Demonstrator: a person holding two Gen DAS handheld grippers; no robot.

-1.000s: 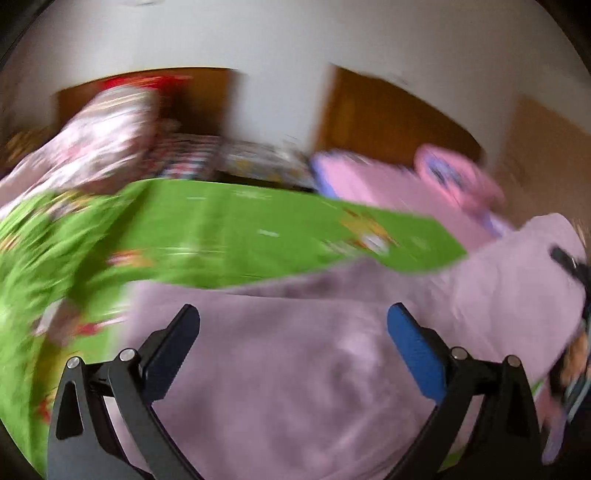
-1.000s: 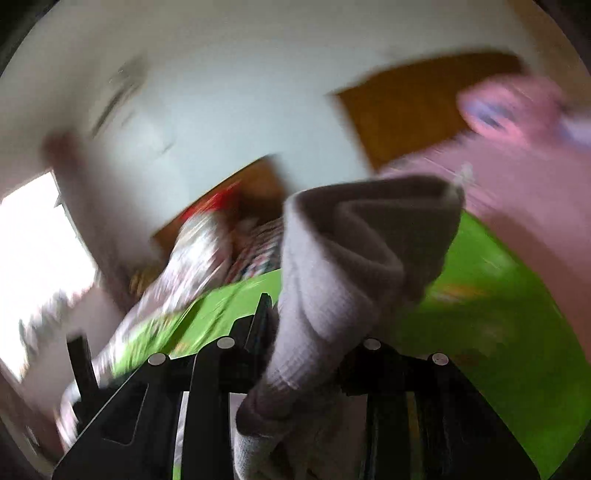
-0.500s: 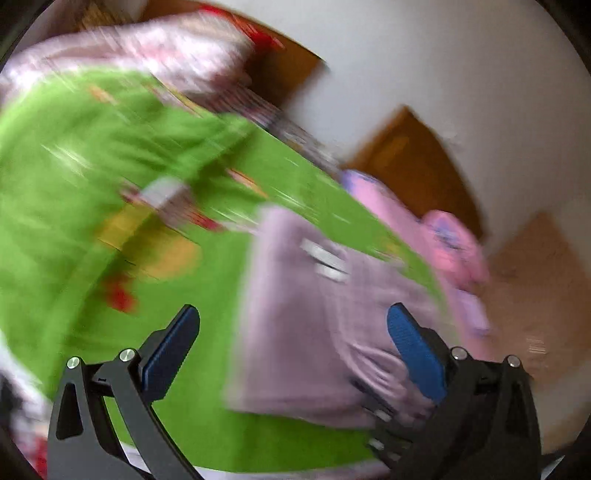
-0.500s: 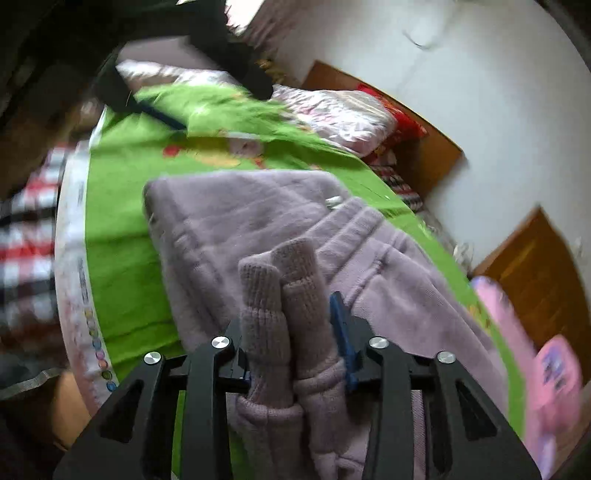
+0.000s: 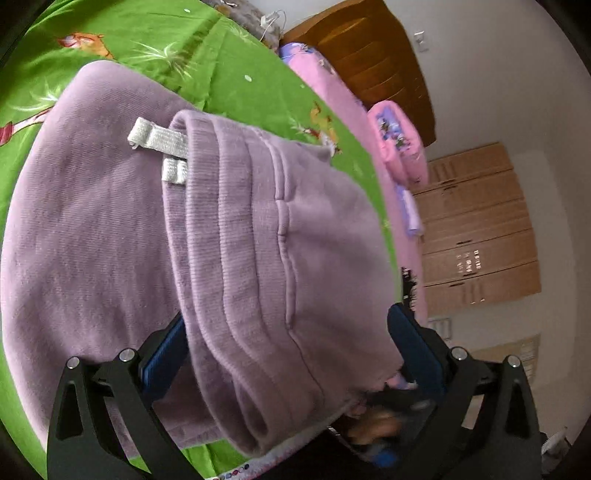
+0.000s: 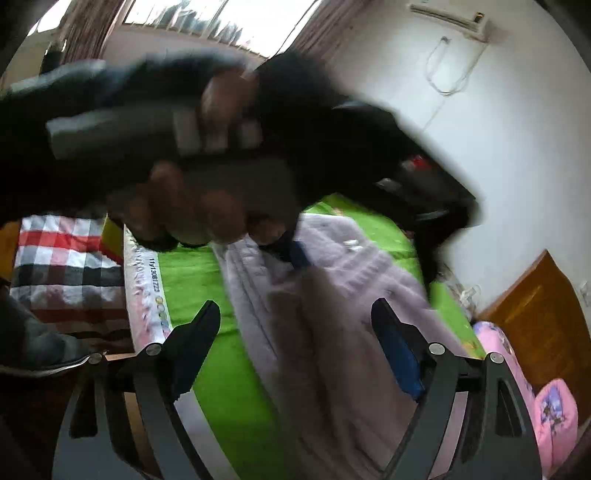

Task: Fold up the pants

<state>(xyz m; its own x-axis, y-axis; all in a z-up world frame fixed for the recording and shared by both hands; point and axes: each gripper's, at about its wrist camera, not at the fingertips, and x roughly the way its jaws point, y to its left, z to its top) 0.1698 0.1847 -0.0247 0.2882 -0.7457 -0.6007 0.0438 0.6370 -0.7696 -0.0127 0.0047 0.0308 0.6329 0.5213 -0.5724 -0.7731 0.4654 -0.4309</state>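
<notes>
Lilac sweatpants (image 5: 110, 229) lie folded on the green bedsheet (image 5: 221, 62), waistband edge near the bed's side. Left gripper (image 5: 284, 339) stands spread, straddling the waistband, pads not pressing. Right gripper (image 6: 295, 325), jaws just opened, releases a blurred cuff. Pink pillows (image 5: 399, 144) line the far side.

Place: a bedroom in a home.
Bed: green printed bedspread (image 5: 229, 62) with cartoon figures, used as the work surface.
Bedding: pink pillow (image 5: 400, 144) and pink quilt (image 5: 340, 92) along the far side; red, black and white checked blanket (image 6: 62, 266) beside the bed.
Furniture: dark wooden headboard (image 5: 373, 51); light wooden wardrobe (image 5: 476, 225).
Fixtures: wall-mounted air conditioner (image 6: 448, 14) on white wall; curtained window (image 6: 207, 22).
</notes>
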